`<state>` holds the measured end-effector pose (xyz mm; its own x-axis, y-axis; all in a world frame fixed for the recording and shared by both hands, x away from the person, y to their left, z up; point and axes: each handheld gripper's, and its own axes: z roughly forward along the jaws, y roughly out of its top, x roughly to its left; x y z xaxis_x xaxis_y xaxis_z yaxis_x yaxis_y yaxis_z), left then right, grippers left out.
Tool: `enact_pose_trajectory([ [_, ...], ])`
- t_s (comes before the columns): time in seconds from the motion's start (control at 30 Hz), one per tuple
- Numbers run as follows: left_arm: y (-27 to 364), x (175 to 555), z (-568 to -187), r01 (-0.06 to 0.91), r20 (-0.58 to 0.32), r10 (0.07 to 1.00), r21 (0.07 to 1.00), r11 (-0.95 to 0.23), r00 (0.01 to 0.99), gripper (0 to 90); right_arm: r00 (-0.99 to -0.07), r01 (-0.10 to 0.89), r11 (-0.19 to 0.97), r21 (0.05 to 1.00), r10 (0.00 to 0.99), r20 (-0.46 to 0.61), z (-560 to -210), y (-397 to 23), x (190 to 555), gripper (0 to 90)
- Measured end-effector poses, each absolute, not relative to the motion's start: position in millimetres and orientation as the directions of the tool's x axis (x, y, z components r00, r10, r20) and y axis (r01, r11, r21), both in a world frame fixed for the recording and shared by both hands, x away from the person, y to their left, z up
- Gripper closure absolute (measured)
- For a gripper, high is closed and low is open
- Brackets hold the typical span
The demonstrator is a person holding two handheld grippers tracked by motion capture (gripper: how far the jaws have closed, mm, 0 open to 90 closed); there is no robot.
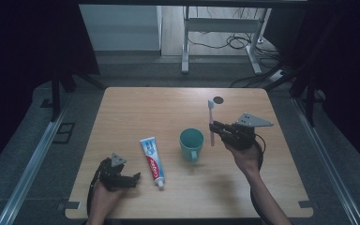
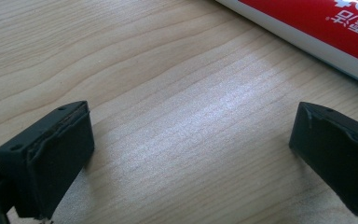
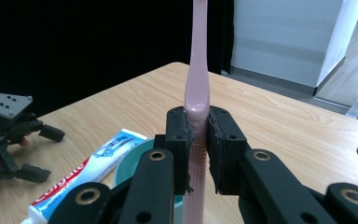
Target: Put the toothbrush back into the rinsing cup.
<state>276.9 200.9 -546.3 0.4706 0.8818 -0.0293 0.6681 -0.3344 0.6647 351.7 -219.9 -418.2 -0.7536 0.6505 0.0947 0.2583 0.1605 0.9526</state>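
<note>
Pink toothbrush [image 1: 211,123], one, clamped upright in right gripper [image 1: 217,127] fingers; one teal cup [image 1: 191,143], one toothpaste tube [image 1: 152,161]; left gripper [image 1: 135,179] fingers apart.

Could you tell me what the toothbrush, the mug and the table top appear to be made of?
Toothbrush: probably plastic, pale pink and glossy, with a soft sheen along its handle. Mug: teal, smooth and evenly coloured; ceramic or plastic, the look leaves it open. Table: light wood or wood-look laminate, matte, with visible grain lines.
</note>
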Motion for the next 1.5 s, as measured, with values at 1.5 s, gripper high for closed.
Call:
enact_pose_trajectory([
  [1.5, 201.3, 277.1, -546.1, 0.667, -0.026, 0.880, 0.662, -0.341, 0.475, 0.0, -0.787, 0.297, 0.239, 0.924, 0.609, 0.095, -419.3, -163.6, 372.6, 78.9],
])
